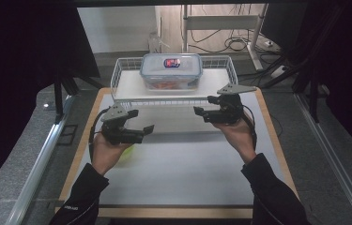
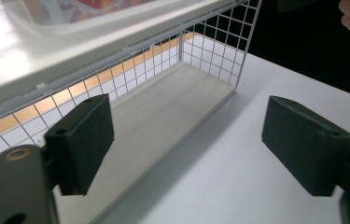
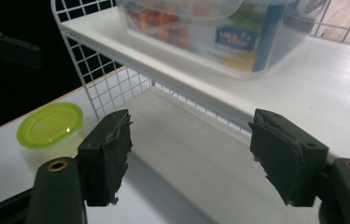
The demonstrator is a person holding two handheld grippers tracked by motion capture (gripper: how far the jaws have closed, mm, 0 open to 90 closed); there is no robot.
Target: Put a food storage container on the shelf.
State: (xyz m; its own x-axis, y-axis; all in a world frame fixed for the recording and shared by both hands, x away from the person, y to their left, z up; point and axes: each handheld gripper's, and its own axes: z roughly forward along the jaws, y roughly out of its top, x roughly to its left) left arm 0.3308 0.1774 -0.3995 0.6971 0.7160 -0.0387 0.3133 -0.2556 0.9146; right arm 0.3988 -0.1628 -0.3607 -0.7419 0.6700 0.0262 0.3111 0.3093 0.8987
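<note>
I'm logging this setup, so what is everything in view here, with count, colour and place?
Food box: one, clear with blue-edged lid, on the shelf's top.
Wire shelf: one, white, at the table's far edge.
Small tub: one, green lid, on the table by the left hand.
Table: one, white top with wooden edge.
Left claw: one, black, open, nothing between the jaws.
Right claw: one, black, open, nothing between the jaws.
Sleeves: two, black, at the bottom.

left gripper [image 1: 149, 128] jaws apart, empty; right gripper [image 1: 197, 111] likewise, seemingly angled inward.
</note>
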